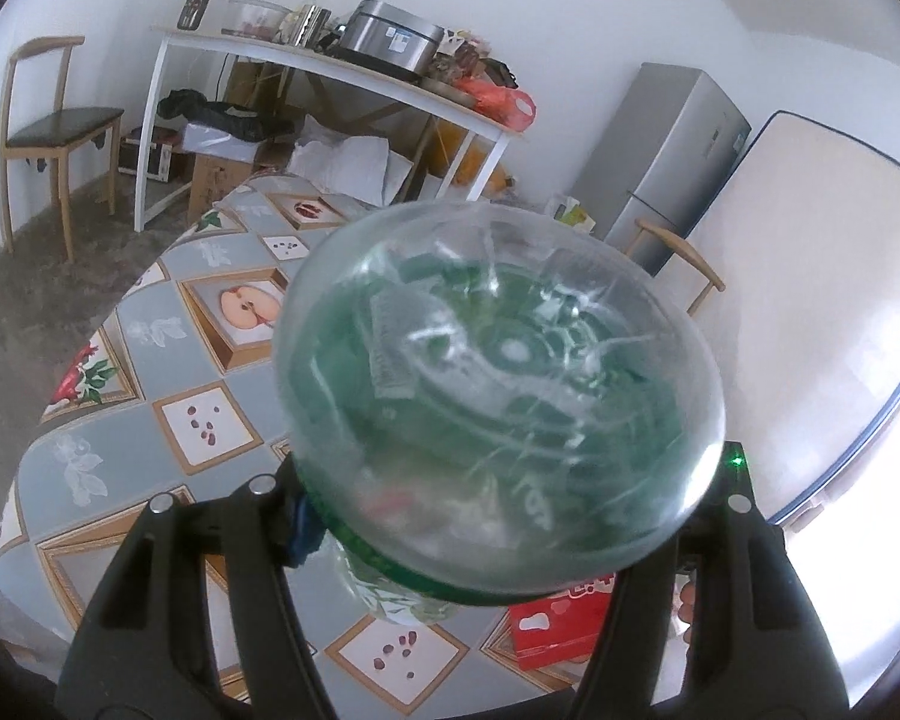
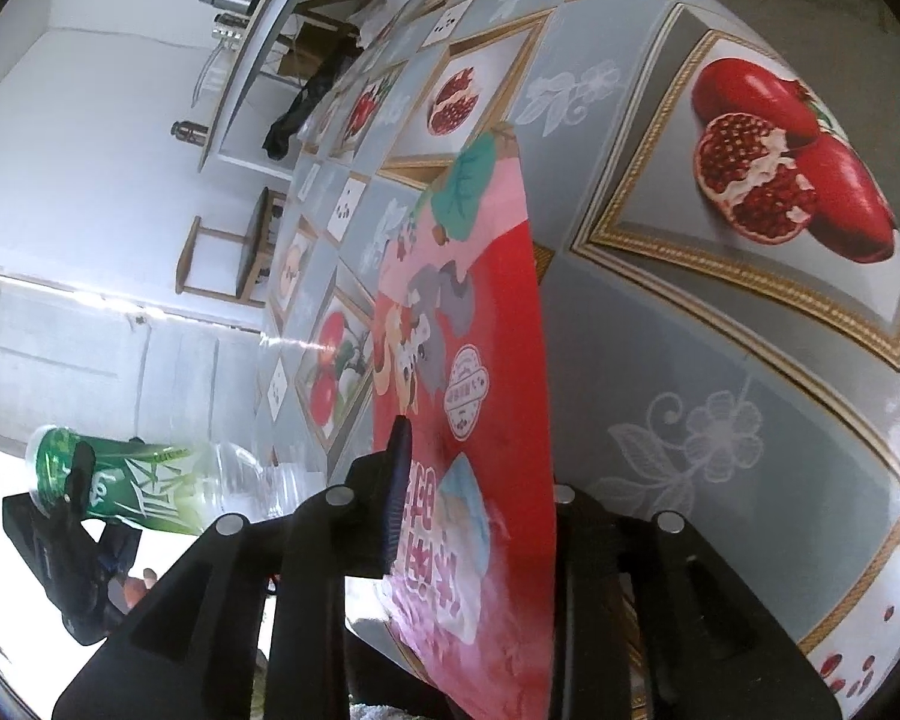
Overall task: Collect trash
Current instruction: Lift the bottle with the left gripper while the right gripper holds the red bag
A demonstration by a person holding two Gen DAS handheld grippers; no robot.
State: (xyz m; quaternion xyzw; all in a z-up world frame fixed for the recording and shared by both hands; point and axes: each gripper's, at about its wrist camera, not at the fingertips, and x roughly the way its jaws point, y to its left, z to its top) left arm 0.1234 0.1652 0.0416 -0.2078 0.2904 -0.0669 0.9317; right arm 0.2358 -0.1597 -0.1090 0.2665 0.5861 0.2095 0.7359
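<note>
We hold a clear plastic bottle with a green label in our left gripper, base forward, raised above the fruit-print tablecloth, likely for carrying away. Our right gripper straddles a red snack packet; we cannot tell whether its jaws pinch it.

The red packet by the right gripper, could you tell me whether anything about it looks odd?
Yes. The red packet is not lying flat: it stands on edge between the right gripper's fingers, tilted over the fruit-print tablecloth. Otherwise it appears intact; nothing seems spilled.
</note>
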